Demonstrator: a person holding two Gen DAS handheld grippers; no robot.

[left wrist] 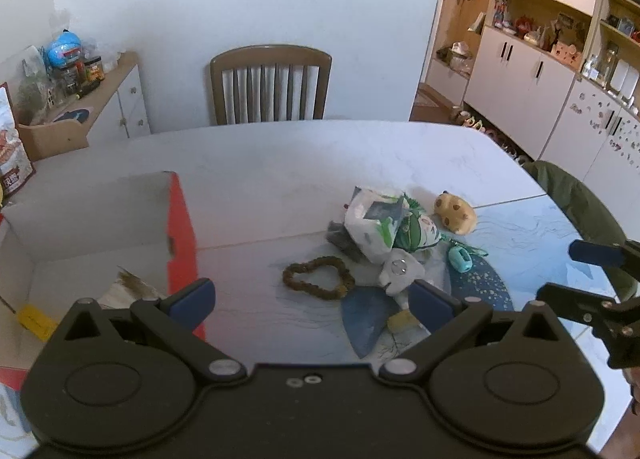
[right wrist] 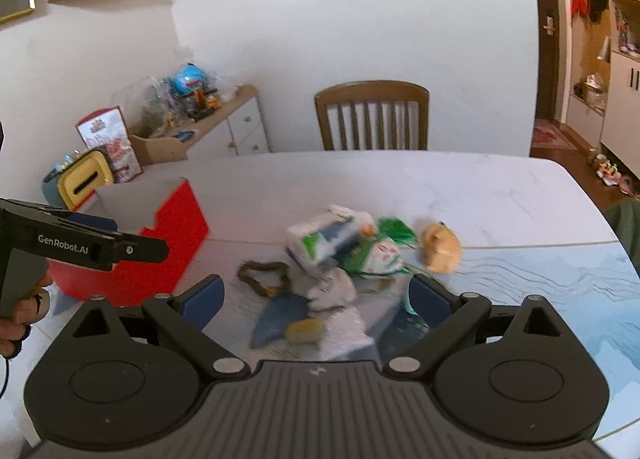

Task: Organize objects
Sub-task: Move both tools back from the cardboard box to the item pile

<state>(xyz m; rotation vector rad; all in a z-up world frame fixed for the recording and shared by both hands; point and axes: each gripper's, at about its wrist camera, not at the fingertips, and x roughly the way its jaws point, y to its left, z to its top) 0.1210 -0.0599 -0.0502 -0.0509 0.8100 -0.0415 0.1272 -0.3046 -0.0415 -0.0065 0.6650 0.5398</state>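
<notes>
Left gripper (left wrist: 312, 297): lower centre of its own view, fingers spread wide, nothing between them.
Right gripper (right wrist: 316, 299): lower centre of its own view, also spread wide and empty — picture slightly blurred.
Table (left wrist: 280, 163): white marble top.
Box (left wrist: 182, 227): red-sided, open, left of frame; a yellow item (left wrist: 36, 321) lies inside.
Pile: mid-right of the left view — white-and-green packet (left wrist: 374, 225), bead bracelet (left wrist: 318, 277) just left of it, tan plush toy (left wrist: 456, 213) to the right, teal keychain (left wrist: 460, 259) near.
Chair (left wrist: 271, 85): behind the table.
</notes>
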